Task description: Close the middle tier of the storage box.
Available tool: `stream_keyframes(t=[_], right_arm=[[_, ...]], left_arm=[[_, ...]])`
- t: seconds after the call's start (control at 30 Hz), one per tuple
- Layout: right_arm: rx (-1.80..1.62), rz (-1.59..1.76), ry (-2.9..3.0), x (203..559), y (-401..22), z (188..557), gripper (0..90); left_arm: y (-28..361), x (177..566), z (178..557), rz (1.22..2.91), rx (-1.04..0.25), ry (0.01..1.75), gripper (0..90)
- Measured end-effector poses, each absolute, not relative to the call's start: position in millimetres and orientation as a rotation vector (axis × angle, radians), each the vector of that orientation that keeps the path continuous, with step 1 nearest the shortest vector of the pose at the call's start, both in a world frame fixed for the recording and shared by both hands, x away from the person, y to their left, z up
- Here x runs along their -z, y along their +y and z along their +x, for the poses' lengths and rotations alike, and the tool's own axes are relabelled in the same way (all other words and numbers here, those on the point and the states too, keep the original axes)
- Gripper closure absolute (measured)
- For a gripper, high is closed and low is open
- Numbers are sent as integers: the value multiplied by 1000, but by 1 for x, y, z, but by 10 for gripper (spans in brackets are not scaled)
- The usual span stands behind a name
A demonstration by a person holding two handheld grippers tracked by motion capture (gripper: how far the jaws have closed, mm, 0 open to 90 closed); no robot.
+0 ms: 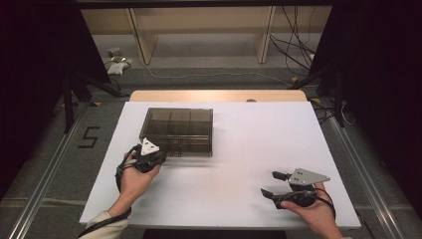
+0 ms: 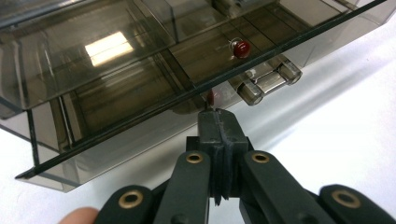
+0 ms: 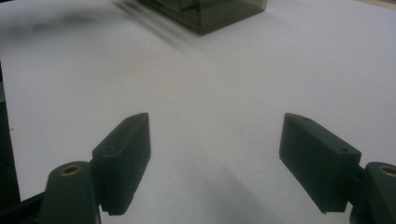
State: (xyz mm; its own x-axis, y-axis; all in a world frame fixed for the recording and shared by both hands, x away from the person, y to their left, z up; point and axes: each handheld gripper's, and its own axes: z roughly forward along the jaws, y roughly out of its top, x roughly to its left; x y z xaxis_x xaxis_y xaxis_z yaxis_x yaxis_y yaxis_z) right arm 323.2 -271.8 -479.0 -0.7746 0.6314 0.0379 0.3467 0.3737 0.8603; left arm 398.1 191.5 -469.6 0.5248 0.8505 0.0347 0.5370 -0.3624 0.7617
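Resting toward the far left of the white table (image 1: 239, 199), the smoky plastic box (image 1: 179, 124) has its lid edge just above the left gripper (image 2: 217, 122), jaws pressed together, empty, at the box's near side. Right gripper (image 3: 215, 154), jaws wide apart, sits well right of the box over bare tabletop.

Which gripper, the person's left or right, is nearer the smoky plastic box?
Left. The left gripper sits at the smoky plastic box, its shut fingers at the lid's front edge. The right gripper rests open, well away near the table's front right.
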Motion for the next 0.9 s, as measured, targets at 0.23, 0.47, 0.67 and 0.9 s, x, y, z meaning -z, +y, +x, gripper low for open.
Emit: stream_keyframes(t=[0.23,0.47,0.67,0.9], right_arm=[[-1356,862,2340,479,-272,323,258],[-1356,863,2342,479,-272,323,258],[-1355,861,2342,479,-272,323,258],[-1357,863,2340,479,-272,323,258]], left_arm=[[190,472,410,2024,-585,1141,898],[189,472,420,2002,-586,1155,898],[188,473,420,2005,-580,1154,897],[189,473,419,2003,-587,1150,895]])
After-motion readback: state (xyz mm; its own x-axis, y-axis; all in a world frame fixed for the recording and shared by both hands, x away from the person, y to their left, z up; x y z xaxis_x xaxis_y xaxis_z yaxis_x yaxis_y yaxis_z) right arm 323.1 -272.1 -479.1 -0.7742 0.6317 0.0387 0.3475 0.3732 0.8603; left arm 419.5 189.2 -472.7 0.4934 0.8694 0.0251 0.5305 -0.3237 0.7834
